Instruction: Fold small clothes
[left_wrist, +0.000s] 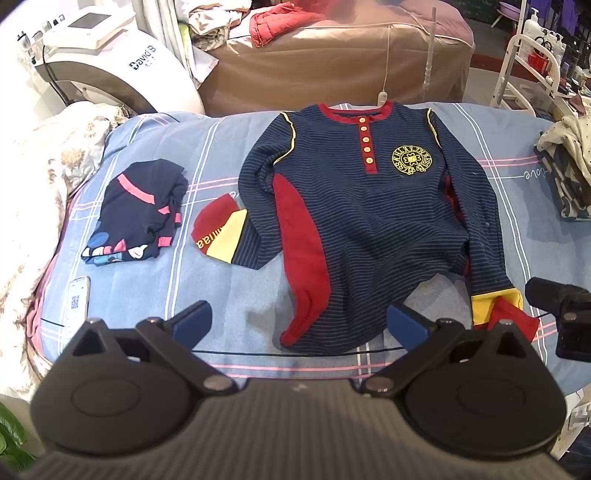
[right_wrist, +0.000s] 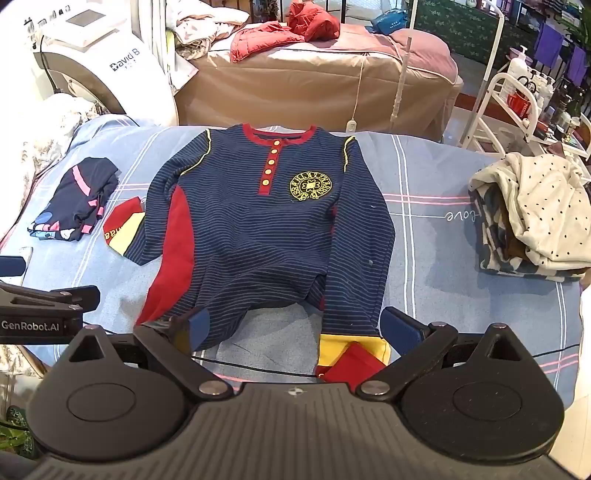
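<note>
Two hand-held grippers hover above the near edge of the bed (left_wrist: 221, 155), both with fingers spread wide and holding nothing. The left hand-held gripper (left_wrist: 299, 323) faces the lower hem of the striped shirt (left_wrist: 354, 206); the right hand-held gripper (right_wrist: 295, 326) sits over the shirt's near sleeve cuff (right_wrist: 354, 350), its fingers either side of the yellow and red fabric without touching it.

The striped shirt lies front-up in the middle of the bed, collar away from the cameras and buttons visible. This flat layout exposes both side seams, which suits a lengthwise fold. The sleeve on the right lies down along the body, while the sleeve on the left bends outward, its cuff (left_wrist: 218, 236) on the sheet beside the body.

A folded dark garment (left_wrist: 140, 214) rests well apart on the left, probably the finished stack. A loose heap of clothes (right_wrist: 532, 214) sits on the right edge, probably awaiting folding. A phone (left_wrist: 78, 299) lies near the left corner.

Judgement: the fold of this shirt has not begun; the open fingers are staged for the first grasp, likely at the hem or cuff.
</note>
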